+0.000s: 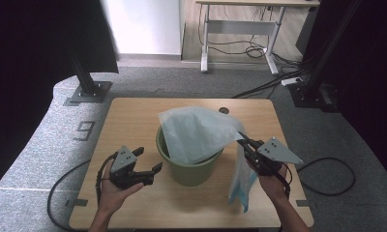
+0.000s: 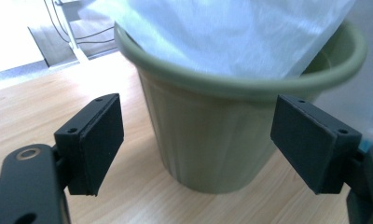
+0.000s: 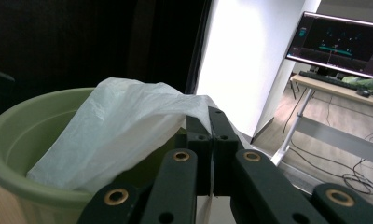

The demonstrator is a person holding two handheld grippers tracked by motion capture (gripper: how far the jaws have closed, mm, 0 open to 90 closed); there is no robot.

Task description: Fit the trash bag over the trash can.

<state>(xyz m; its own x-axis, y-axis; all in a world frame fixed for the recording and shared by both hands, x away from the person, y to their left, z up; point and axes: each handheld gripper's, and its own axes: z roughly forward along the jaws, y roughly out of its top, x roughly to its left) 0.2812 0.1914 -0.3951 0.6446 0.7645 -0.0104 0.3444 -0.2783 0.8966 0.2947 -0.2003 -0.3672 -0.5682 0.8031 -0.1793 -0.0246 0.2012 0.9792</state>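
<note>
A: Where do things stand on the worktop (image 1: 133,116)?

B: A green bucket (image 1: 190,166) sits upright at the centre. A thin, pale plastic bag (image 1: 194,133) is partly tucked into it, its bulk rising above the rim toward 12 o'clock. One edge of the bag stretches out past the rim toward 3 o'clock.

A: What holds that edge?

B: The right gripper (image 1: 243,141), at 3 o'clock from the bucket. Its jaws are pressed together, pinching the bag's edge. More of the film hangs down beside that hand toward 5 o'clock, with a bluish tint low down.

A: And the other hand?

B: The left gripper (image 1: 148,161) hovers at 9 o'clock, just beside the bucket wall but apart from it. Its jaws are spread wide with nothing between them. From its own camera the bucket's side and rim sit squarely ahead.

A: Which step is this?

B: It looks like lining the bucket: the bag is in, but not yet opened over the rim.

A: What does the next move need?

B: Probably the left gripper taking the bag's near edge at 9 o'clock, so both sides can be drawn down over the rim without tipping the bucket.
</note>
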